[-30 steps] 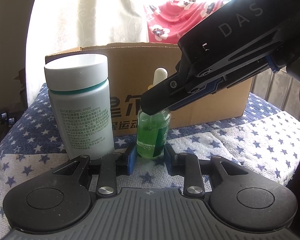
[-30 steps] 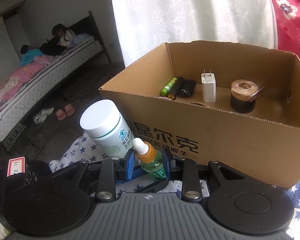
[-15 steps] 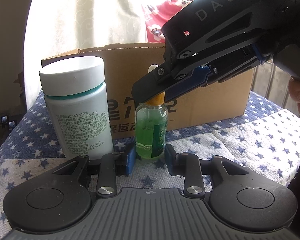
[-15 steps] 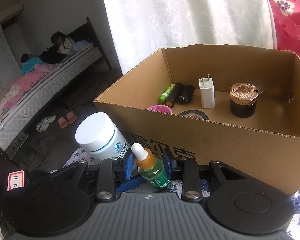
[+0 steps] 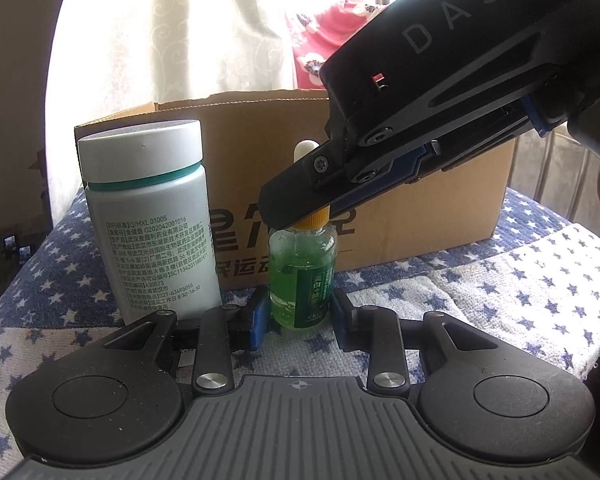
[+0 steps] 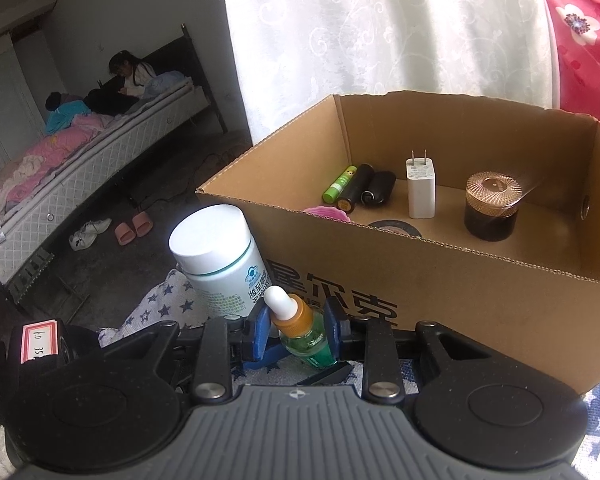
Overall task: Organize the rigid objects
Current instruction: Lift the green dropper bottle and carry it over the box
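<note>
Low in the left wrist view, the left hand-held gripper (image 5: 298, 318) sits narrow around the base of a small clear dropper bottle of green liquid with an orange collar (image 5: 302, 276); its blue pads (image 5: 256, 316) stand just beside the glass, and contact cannot be told. The bottle stands upright at frame centre on a blue star-patterned cloth (image 5: 480, 300) over the table. From the upper right, the right hand-held gripper (image 6: 296, 330) reaches down with its jaws closing about the bottle's collar and neck. Left of centre stands a white cylindrical plastic jar with a teal band (image 5: 152, 220). Behind both stands an open brown cardboard box (image 6: 480, 292), holding a white plug charger (image 6: 421, 190) and a dark jar with a bronze lid (image 6: 491, 208).
</note>
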Demonstrator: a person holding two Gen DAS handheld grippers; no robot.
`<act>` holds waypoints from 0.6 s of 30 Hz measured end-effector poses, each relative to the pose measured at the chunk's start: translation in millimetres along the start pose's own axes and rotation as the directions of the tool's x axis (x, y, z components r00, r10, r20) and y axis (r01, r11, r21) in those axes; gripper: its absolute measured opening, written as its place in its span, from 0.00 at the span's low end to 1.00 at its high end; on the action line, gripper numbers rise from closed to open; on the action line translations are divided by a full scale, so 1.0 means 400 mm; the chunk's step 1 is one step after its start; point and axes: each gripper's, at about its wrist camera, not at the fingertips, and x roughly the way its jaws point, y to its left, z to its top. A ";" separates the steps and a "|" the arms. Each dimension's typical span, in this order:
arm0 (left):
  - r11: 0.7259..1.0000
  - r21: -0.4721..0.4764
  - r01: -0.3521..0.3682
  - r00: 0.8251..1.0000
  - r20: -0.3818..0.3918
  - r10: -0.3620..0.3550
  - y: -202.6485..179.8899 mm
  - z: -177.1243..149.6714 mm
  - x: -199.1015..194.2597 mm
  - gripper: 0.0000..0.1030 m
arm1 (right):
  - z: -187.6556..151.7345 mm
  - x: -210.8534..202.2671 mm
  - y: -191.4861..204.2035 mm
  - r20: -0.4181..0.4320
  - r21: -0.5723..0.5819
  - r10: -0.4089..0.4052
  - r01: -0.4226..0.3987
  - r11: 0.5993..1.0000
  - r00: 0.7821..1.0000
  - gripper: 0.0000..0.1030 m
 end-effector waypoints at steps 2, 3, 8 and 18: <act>1.000 -0.004 0.004 1.000 0.002 -0.004 0.001 0.000 -0.005 0.30 | 0.003 -0.003 0.006 0.001 -0.002 -0.001 0.001 1.000 1.000 0.24; 1.000 -0.006 0.006 1.000 0.002 -0.006 0.001 0.001 -0.008 0.30 | 0.002 -0.004 0.009 0.003 -0.007 -0.005 0.005 1.000 1.000 0.24; 1.000 -0.003 0.018 1.000 0.006 -0.018 -0.008 0.000 -0.016 0.30 | -0.005 -0.021 0.016 0.010 -0.004 -0.013 0.013 1.000 1.000 0.24; 0.999 0.023 0.034 0.997 0.076 -0.035 -0.038 0.034 -0.099 0.30 | -0.006 -0.120 0.059 0.091 -0.031 -0.023 0.026 0.999 0.996 0.24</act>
